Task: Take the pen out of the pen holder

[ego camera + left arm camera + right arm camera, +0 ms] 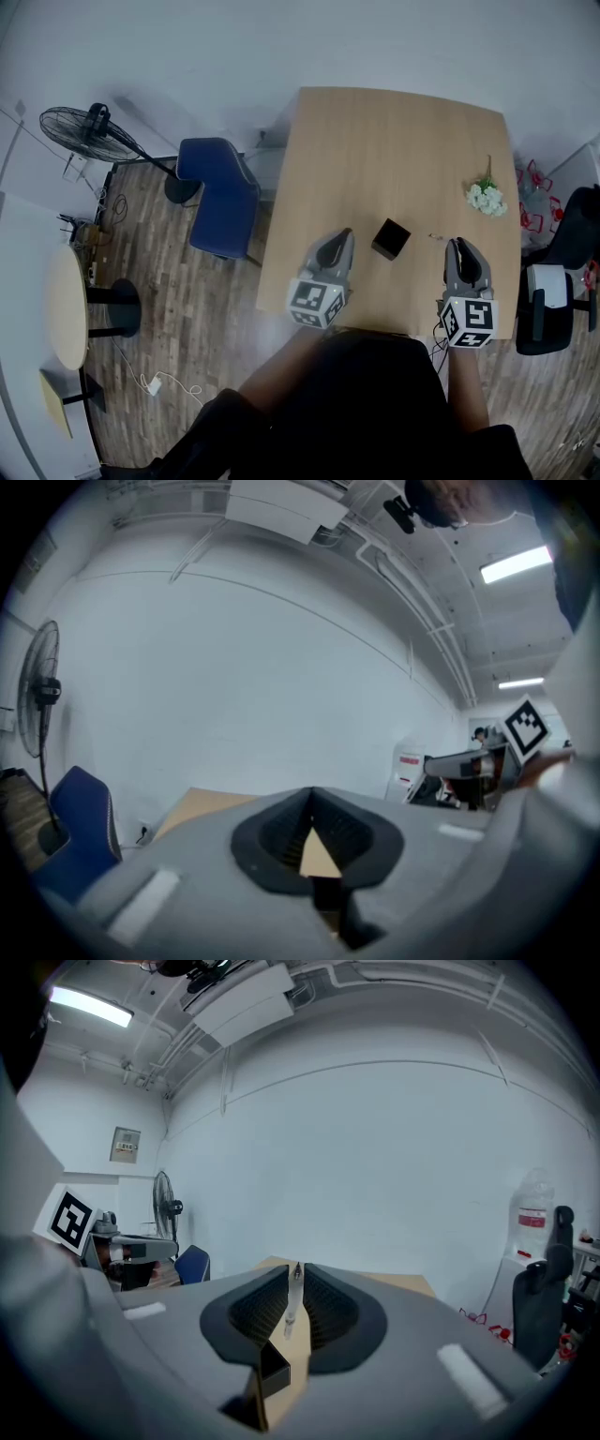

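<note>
White flowers on wooden table; blue chair, fan alongside.

The pen holder is mostly hidden behind the fingers

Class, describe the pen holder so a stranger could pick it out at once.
Find the wooden table. Near the person's edge, about mid-width, sits the pen holder. It is the only black cube there, dark and boxy, unlike the white flowers farther right.
</note>
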`<action>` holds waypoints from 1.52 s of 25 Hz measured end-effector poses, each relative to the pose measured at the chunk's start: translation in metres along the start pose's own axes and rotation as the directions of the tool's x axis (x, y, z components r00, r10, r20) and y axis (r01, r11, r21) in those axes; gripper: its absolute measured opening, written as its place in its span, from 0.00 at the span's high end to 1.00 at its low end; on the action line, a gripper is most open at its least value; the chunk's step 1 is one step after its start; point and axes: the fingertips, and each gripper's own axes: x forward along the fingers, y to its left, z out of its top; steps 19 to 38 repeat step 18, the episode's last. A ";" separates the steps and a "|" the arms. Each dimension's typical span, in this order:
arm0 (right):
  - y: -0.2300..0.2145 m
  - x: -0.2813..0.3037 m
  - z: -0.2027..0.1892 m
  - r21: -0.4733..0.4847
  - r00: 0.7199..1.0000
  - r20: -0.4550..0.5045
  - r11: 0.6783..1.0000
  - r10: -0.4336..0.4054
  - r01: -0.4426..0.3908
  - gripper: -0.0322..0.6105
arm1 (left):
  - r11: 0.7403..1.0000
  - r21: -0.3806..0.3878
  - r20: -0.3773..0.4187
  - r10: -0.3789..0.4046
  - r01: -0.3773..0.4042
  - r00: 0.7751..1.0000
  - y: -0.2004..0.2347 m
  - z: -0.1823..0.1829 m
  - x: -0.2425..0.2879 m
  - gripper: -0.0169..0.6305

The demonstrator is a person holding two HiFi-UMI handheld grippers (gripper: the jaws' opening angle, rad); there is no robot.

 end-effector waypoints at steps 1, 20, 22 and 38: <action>0.000 0.002 0.001 0.001 1.000 0.000 1.000 0.003 -0.003 0.87 | 1.000 0.000 0.000 0.002 -0.002 1.000 0.001 0.001 0.000 0.97; 0.000 0.016 0.006 0.007 1.000 0.007 1.000 0.009 -0.009 0.87 | 1.000 0.005 -0.003 -0.001 0.001 1.000 0.007 0.004 0.010 0.97; 0.000 0.016 0.006 0.007 1.000 0.007 1.000 0.009 -0.009 0.87 | 1.000 0.005 -0.003 -0.001 0.001 1.000 0.007 0.004 0.010 0.97; 0.000 0.016 0.006 0.007 1.000 0.007 1.000 0.009 -0.009 0.87 | 1.000 0.005 -0.003 -0.001 0.001 1.000 0.007 0.004 0.010 0.97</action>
